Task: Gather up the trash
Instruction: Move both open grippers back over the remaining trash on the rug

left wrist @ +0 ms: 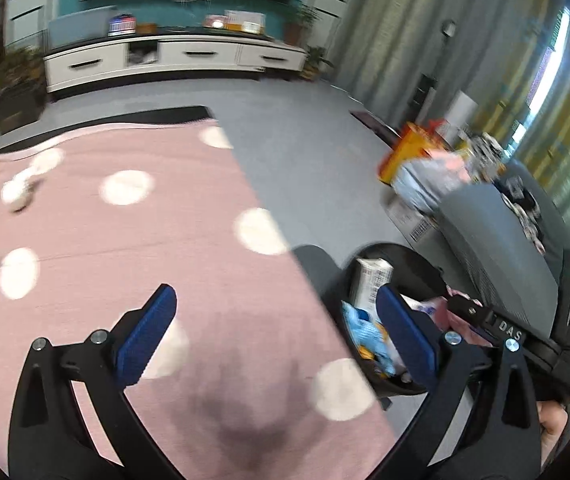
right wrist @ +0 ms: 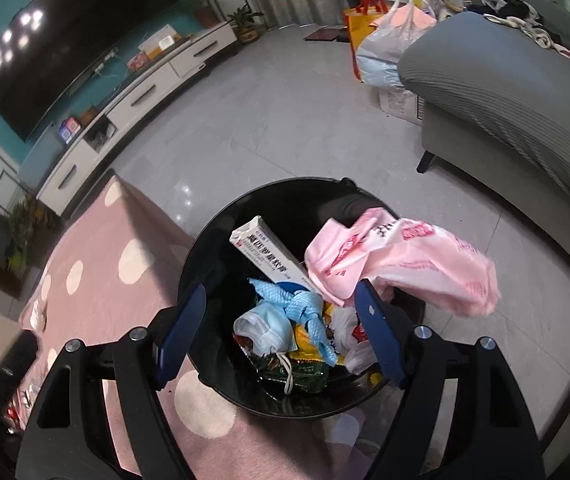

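The right gripper [right wrist: 281,336] hovers over the black bin [right wrist: 221,236], fingers spread, the pink bag [right wrist: 401,264] draped on its far rim beyond the right finger. The left gripper [left wrist: 273,332], fingers spread empty, hangs over the pink rug [left wrist: 165,208].

Black round trash bin [right wrist: 221,248], upright, lies below and between the right fingers [right wrist: 181,336]. Inside: a white carton [right wrist: 263,252] leaning tilted, blue mesh cloth [right wrist: 301,308], a face mask [right wrist: 263,328], yellow and green wrappers [right wrist: 305,364]. Pink printed plastic bag [right wrist: 405,264] draped over the rim, just beyond the right-hand fingertip.
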A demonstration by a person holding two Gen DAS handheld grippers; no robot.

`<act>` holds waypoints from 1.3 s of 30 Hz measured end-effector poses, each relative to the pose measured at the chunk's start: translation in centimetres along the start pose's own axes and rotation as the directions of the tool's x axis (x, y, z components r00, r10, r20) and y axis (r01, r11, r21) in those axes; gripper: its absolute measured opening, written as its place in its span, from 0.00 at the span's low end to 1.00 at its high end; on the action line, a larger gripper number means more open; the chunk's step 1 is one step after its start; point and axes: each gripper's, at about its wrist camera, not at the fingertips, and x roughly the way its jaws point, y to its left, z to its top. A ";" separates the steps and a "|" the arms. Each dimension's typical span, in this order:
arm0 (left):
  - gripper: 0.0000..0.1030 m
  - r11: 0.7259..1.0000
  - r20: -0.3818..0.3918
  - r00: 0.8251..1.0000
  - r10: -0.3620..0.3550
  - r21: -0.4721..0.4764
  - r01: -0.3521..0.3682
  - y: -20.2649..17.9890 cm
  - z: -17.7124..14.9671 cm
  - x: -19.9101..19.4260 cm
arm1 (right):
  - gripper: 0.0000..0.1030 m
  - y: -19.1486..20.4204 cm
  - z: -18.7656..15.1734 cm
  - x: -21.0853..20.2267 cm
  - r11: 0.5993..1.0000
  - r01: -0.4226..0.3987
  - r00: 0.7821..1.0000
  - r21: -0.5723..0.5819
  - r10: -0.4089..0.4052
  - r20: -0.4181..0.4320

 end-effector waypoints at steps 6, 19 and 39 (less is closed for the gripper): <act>0.97 0.995 -0.011 1.000 0.022 -0.098 -0.023 4.1 -0.1 -0.9 | 0.74 2.1 -0.7 1.5 0.998 -0.051 0.997 -0.047 0.047 -0.067; 0.97 0.980 -0.004 0.992 0.124 -0.156 -0.123 8.2 -0.8 -2.8 | 0.74 7.4 -2.2 1.6 0.967 -0.192 0.978 -0.165 0.174 -0.117; 0.97 0.847 -0.160 0.921 0.356 -0.361 -0.390 26.1 -5.0 -4.9 | 0.89 10.7 -3.3 0.8 0.953 0.024 0.998 -0.302 -0.006 0.060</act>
